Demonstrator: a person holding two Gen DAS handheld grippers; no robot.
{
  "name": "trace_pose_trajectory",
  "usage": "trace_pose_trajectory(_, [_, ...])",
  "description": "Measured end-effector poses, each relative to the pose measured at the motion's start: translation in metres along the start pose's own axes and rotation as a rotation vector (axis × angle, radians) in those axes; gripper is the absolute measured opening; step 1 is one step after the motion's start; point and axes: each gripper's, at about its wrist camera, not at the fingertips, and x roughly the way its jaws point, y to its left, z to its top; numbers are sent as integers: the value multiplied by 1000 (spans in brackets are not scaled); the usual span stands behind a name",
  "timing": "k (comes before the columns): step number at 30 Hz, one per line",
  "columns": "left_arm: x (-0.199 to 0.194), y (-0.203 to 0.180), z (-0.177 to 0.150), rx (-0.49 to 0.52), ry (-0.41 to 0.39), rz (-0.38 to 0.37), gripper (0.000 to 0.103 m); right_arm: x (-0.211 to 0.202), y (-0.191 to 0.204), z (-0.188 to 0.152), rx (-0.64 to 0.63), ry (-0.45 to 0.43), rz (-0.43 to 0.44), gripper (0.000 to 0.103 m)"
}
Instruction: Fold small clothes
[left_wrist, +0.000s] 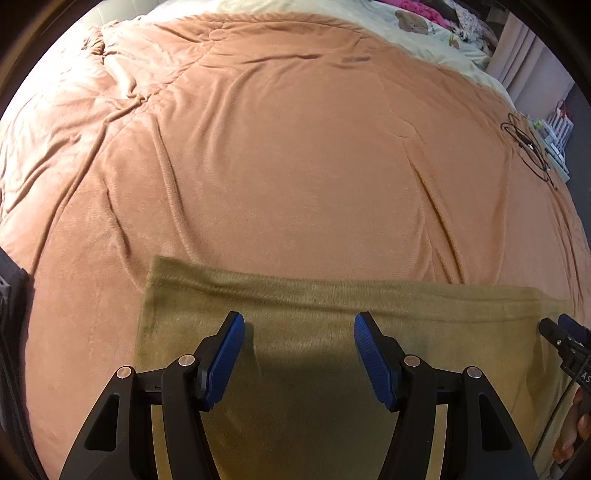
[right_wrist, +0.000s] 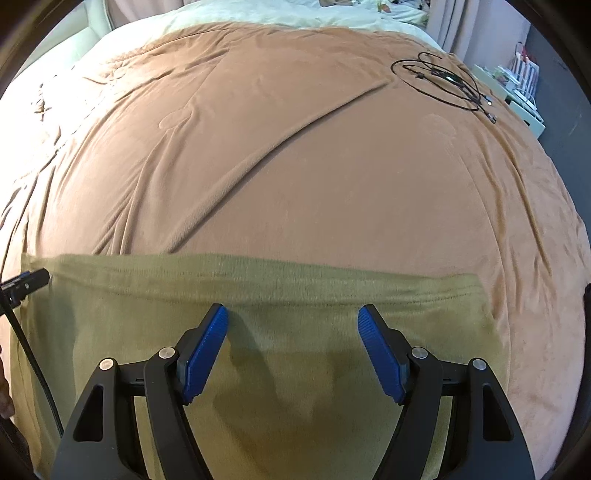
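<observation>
Jaws released on both sides, blue pads spread wide, nothing between them. Left gripper (left_wrist: 299, 325) hovers over the left half of the olive garment (left_wrist: 332, 369), pointing across the bed. Right gripper (right_wrist: 291, 317) does the same over the right half of that garment (right_wrist: 295, 369). Each one's tip shows at the edge of the other's view, so they sit side by side, level with each other.

Garment lies flat on the orange blanket (left_wrist: 277, 166), near the bed edge closest to the cameras. Far hem runs straight across both views, stitched seam visible just inside it. Left corner of the hem is square and exposed in the left view; right corner exposed in the right view.

Blanket beyond the hem is open, with only wrinkles and one long diagonal fold (right_wrist: 295, 136). Black cable coil (right_wrist: 443, 81) sits at the far right corner, well apart from the garment. White bedding (left_wrist: 424, 33) beyond the blanket.

Fragment of white lettering, "AS", on the right gripper's body at the left view's edge; rest cut off.
</observation>
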Motion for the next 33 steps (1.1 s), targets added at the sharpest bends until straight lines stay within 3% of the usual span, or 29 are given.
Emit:
trace_pose_trajectory(14, [-50,22,-58,36,8,-84,64,-66,25,-62,-78,-28,135,71])
trace_pose_trajectory(21, [-72,43,-104,33,0,-124,64,-94,28,-108,-98,-41,197,55])
trace_pose_trajectory(25, [-82,58,-130,20,-1,-118,64,-102,33,-135,-101,-30,232,41])
trace_pose_trajectory(30, [-88,74,-162,-7,15,-126,64,-109,40,-167,-113,-12,257,40])
trace_pose_trajectory(33, [-93,80,-180,-16,1,-128,60,-108,39,-182,-103,7,273,30])
